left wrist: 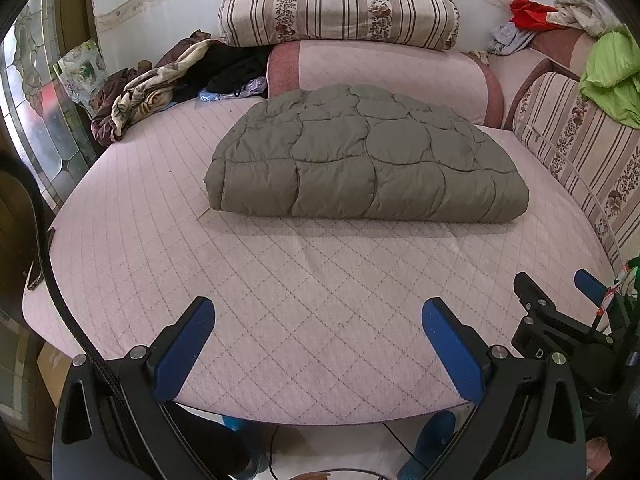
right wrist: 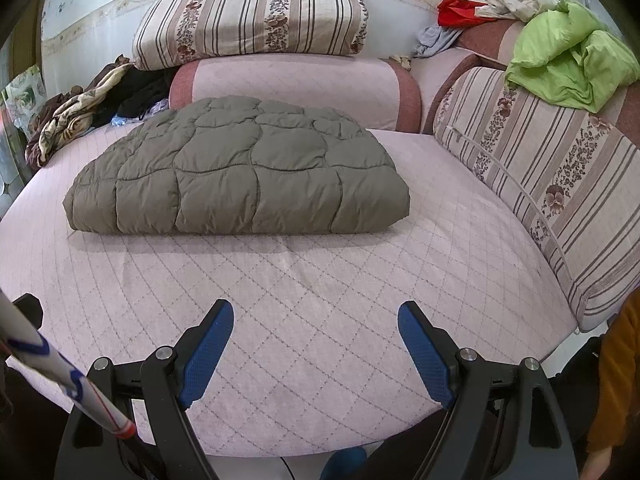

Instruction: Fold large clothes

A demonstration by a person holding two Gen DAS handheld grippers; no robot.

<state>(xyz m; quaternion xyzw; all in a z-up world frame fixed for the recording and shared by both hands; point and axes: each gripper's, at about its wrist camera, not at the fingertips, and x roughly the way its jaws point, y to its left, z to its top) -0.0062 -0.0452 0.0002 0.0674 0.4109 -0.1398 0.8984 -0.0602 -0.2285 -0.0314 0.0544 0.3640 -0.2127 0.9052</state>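
A grey-green quilted padded garment [left wrist: 360, 160] lies folded into a thick bundle on the pink quilted bed [left wrist: 304, 320]. It also shows in the right wrist view [right wrist: 240, 176], left of centre. My left gripper [left wrist: 318, 308] is open and empty, near the bed's front edge, well short of the garment. My right gripper [right wrist: 316, 312] is open and empty, also over the front part of the bed [right wrist: 320, 300]. The right gripper also shows at the right edge of the left wrist view [left wrist: 560, 284].
Striped floral cushions [right wrist: 248, 20] and a pink bolster [right wrist: 296, 88] stand behind the garment. A striped cushion [right wrist: 552, 172] lines the right side. Loose clothes lie at the back left [left wrist: 148, 84] and back right, including a lime green one [right wrist: 568, 56].
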